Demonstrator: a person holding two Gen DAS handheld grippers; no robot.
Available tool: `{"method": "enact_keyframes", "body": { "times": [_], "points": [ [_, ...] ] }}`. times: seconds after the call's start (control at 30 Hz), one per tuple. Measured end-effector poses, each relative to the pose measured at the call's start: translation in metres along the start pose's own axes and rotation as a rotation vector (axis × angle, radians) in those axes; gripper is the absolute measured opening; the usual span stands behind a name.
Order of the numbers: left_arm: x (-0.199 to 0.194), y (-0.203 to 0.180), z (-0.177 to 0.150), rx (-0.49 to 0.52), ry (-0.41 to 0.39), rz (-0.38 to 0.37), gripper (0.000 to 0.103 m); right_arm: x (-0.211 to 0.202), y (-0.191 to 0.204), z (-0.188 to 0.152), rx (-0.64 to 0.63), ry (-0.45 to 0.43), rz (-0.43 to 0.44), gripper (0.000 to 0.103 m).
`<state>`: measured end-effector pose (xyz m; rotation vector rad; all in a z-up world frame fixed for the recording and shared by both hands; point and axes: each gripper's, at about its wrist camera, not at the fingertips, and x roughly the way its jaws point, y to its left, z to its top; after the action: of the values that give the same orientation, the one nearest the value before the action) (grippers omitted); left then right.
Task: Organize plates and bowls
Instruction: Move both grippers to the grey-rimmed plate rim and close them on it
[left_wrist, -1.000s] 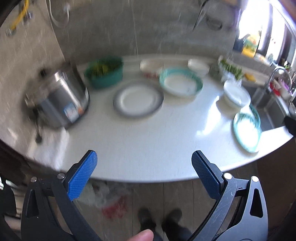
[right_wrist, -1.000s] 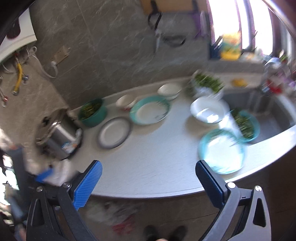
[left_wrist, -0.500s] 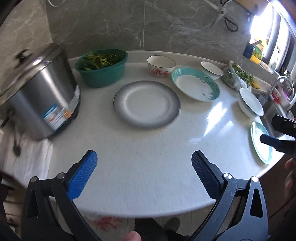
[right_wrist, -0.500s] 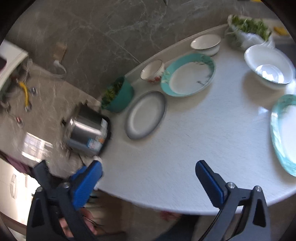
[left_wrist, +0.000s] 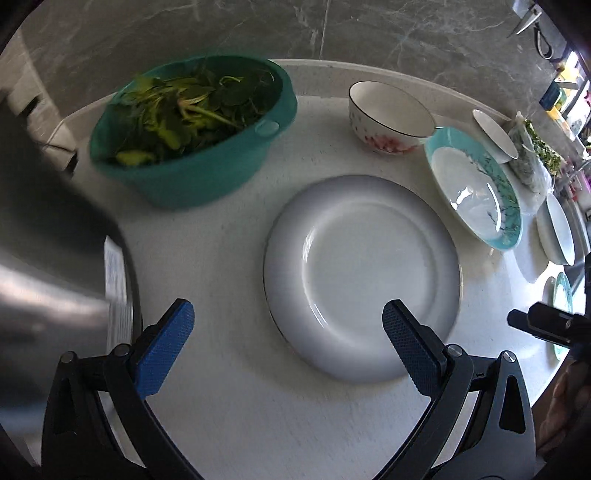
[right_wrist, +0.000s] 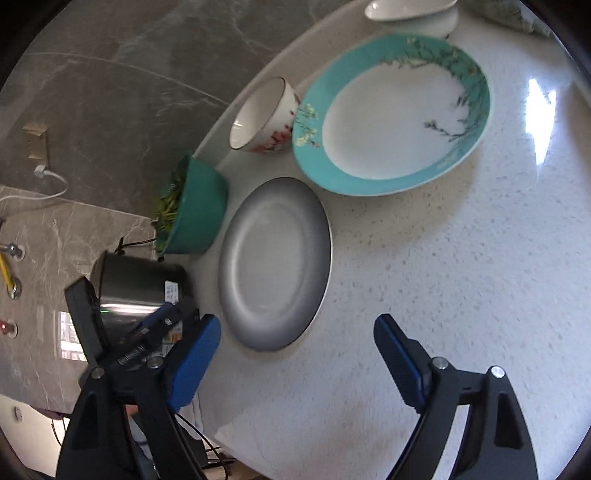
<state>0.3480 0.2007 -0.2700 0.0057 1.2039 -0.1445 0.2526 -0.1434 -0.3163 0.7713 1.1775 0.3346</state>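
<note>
Within a second both hand-held grippers, the left (left_wrist: 282, 334) and the right (right_wrist: 295, 350), had dropped close over the table (left_wrist: 229, 406), jaws spread and empty, nearing the grey plate (left_wrist: 364, 273), likely the first pickup.

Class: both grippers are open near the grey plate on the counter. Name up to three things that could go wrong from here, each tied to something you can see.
1. The grey plate lies flat, so the left gripper may slip off its rim.
2. The pot stands close on the left; the gripper could bump it.
3. The teal plate touches or overlaps the floral bowl; moving either could knock the other.
</note>
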Motion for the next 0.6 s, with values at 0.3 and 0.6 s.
{"method": "enact_keyframes", "body": {
  "times": [0.3,0.6],
  "points": [
    [0.04,0.006,0.026,-0.022,0.064,-0.092,0.102,0.034,-0.028,0.023,0.022,0.053,0.053,0.054],
    [0.063,0.014,0.028,-0.057,0.111,-0.172,0.075,0.052,-0.034,0.036,0.019,0.059,0.109,0.05]
  ]
}}
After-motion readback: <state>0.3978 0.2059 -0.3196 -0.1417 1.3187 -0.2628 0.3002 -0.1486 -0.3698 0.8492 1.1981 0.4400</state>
